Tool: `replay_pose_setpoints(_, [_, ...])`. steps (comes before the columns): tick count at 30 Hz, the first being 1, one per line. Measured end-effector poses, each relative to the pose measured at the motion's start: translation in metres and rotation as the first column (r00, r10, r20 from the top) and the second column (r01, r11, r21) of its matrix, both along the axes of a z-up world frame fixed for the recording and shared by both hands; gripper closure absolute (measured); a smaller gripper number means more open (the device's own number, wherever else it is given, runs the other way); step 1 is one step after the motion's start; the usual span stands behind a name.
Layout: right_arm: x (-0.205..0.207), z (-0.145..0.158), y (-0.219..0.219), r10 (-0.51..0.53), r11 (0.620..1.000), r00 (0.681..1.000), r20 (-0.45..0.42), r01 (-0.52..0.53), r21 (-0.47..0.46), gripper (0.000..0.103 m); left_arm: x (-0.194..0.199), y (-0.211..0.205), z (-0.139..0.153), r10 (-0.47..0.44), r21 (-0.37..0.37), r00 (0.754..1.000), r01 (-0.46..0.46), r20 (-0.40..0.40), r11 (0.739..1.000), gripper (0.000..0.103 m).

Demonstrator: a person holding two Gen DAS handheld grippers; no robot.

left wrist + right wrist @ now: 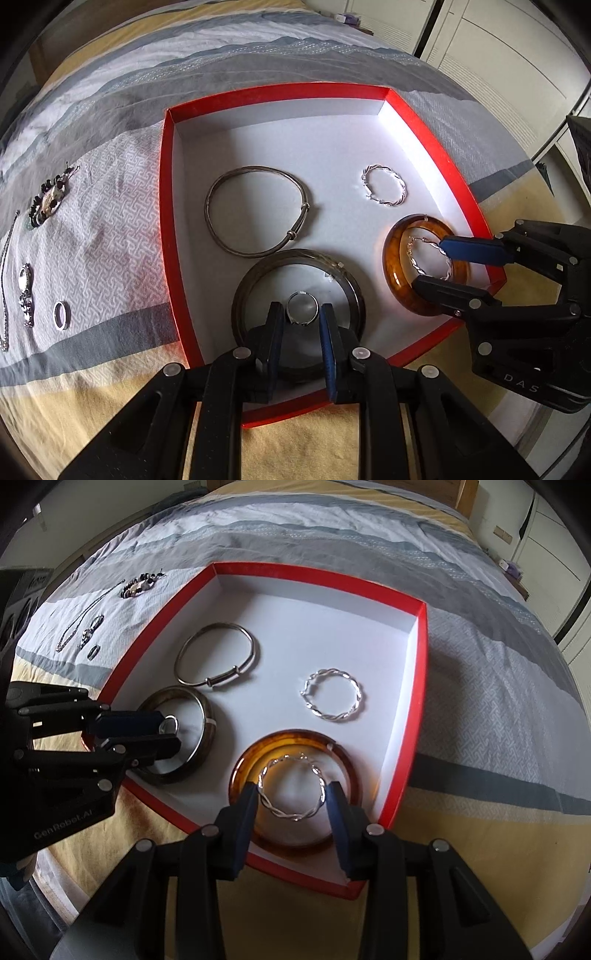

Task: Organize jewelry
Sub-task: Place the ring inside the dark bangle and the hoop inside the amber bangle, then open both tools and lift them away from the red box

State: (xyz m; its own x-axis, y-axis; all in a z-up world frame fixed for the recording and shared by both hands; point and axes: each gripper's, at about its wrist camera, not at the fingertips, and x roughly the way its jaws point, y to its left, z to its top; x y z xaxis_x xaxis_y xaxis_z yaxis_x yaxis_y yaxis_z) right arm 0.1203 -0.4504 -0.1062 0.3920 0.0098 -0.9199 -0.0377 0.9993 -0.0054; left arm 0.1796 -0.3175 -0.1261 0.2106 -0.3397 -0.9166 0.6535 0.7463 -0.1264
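A red box (168, 206) with a white floor lies on the bed. In it are a thin silver bangle (258, 212), a twisted silver hoop (384, 184), a dark wide bangle (347, 280) and an amber bangle (397, 266). My left gripper (302, 314) is shut on a silver ring (303, 304) over the dark bangle's middle. My right gripper (291, 794) is shut on a second twisted silver hoop (291, 792) inside the amber bangle (295, 744). The right gripper also shows in the left wrist view (437, 264).
Left of the box on the grey patterned quilt (110, 236) lie a beaded bracelet (50, 197), a chain (7, 258), a pendant piece (26, 291) and a band ring (61, 314). White cupboards (498, 55) stand beyond the bed.
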Motion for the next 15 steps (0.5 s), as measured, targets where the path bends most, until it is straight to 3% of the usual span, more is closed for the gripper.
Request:
replay_pose_setpoints(6, [-0.002,0.007,0.001,-0.016,1.0,1.0,0.002,0.016,-0.019,0.066,-0.002,0.008,0.006,0.019,0.007,1.0,-0.019,0.007,1.0,0.065])
replay_pose_setpoints(9, [-0.005,0.012,0.0,-0.026,0.999,1.0,0.004,0.026,-0.029,0.064,-0.002,0.014,0.014,0.044,-0.016,0.999,-0.044,-0.006,0.999,0.064])
replay_pose_setpoints(15, [-0.019,0.033,-0.001,-0.058,0.998,0.998,0.031,0.059,-0.033,0.061,-0.016,0.026,0.049,0.033,-0.053,0.999,-0.031,0.041,0.998,0.063])
